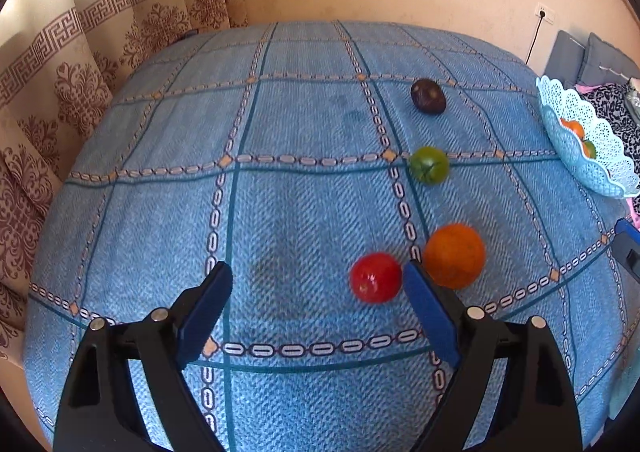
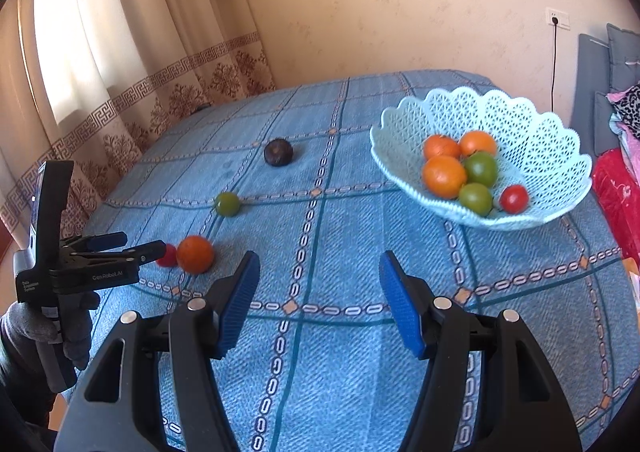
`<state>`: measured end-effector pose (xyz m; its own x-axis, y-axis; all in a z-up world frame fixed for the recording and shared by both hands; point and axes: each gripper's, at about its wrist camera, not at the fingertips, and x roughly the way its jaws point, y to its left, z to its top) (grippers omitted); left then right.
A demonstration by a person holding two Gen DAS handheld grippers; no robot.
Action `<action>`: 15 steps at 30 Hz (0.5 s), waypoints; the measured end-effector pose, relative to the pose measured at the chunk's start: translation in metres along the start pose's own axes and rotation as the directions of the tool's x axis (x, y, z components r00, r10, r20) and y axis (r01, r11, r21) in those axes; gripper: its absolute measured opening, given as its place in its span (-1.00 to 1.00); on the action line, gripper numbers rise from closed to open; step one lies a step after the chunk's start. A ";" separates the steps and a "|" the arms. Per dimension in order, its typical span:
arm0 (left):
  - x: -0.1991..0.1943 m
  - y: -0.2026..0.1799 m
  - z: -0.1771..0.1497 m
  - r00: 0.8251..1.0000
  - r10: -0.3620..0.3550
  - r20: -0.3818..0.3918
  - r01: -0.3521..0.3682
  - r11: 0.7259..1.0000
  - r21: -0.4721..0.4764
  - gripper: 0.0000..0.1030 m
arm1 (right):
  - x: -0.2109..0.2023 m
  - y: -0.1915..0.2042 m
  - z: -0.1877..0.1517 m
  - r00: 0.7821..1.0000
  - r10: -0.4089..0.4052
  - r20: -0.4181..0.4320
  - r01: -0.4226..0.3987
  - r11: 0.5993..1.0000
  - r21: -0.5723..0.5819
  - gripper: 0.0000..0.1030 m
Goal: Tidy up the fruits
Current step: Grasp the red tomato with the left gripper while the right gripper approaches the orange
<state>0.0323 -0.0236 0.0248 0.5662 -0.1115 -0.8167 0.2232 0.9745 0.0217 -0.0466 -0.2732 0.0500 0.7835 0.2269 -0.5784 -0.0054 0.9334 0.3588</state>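
A bed covered in a blue woven cloth with chain-patterned grid lines [image 1: 304,212] fills the room's middle, with patterned beige curtains [image 1: 60,64] behind it.

In the left wrist view, the left gripper [image 1: 318,280] hangs low over the cloth, its blue-padded jaws spread wide and holding nothing. A small glossy red tomato [image 1: 376,278] lies between the fingertips, close to the right pad. A round orange fruit [image 1: 454,256] sits just beyond that pad at about two o'clock from the tomato. Farther up at twelve o'clock lie a green tomato [image 1: 429,165] and then a dark purple-brown round fruit [image 1: 428,97].

In the right wrist view, the right gripper [image 2: 320,272] is also wide open and empty, over bare cloth. At two o'clock from it stands a pale blue lattice plastic basket with a scalloped rim [image 2: 552,140], holding three orange fruits, two green tomatoes and one red tomato. At nine o'clock the left gripper appears, held by a hand in a grey glove [image 2: 40,324].
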 end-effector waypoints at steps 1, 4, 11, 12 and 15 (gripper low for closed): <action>0.001 0.000 -0.001 1.000 -0.010 -0.002 0.010 1.000 -0.001 0.65 | 0.002 0.000 -0.001 1.000 -0.002 -0.007 0.002 1.000 0.001 0.24; 0.004 -0.001 -0.001 1.000 -0.024 -0.003 0.024 1.000 0.008 0.65 | 0.007 -0.001 -0.003 1.000 -0.005 -0.026 0.006 1.000 0.019 0.24; 0.008 -0.013 0.000 0.998 -0.059 -0.009 0.059 0.998 0.038 0.40 | 0.009 -0.001 -0.001 1.000 -0.006 -0.031 0.008 0.999 0.041 0.24; 0.008 -0.015 0.000 0.998 -0.064 -0.006 0.064 0.997 0.048 0.35 | 0.010 -0.001 -0.001 0.999 -0.007 -0.033 0.008 0.999 0.042 0.24; 0.010 -0.020 -0.002 0.996 -0.085 -0.005 0.085 0.994 0.062 0.10 | 0.012 0.001 -0.001 0.999 -0.008 -0.041 0.010 0.999 0.040 0.24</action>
<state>0.0316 -0.0441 0.0154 0.5411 -0.1932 -0.8185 0.3198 0.9474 -0.0122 -0.0378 -0.2691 0.0431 0.7574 0.2307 -0.6108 0.0268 0.9237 0.3821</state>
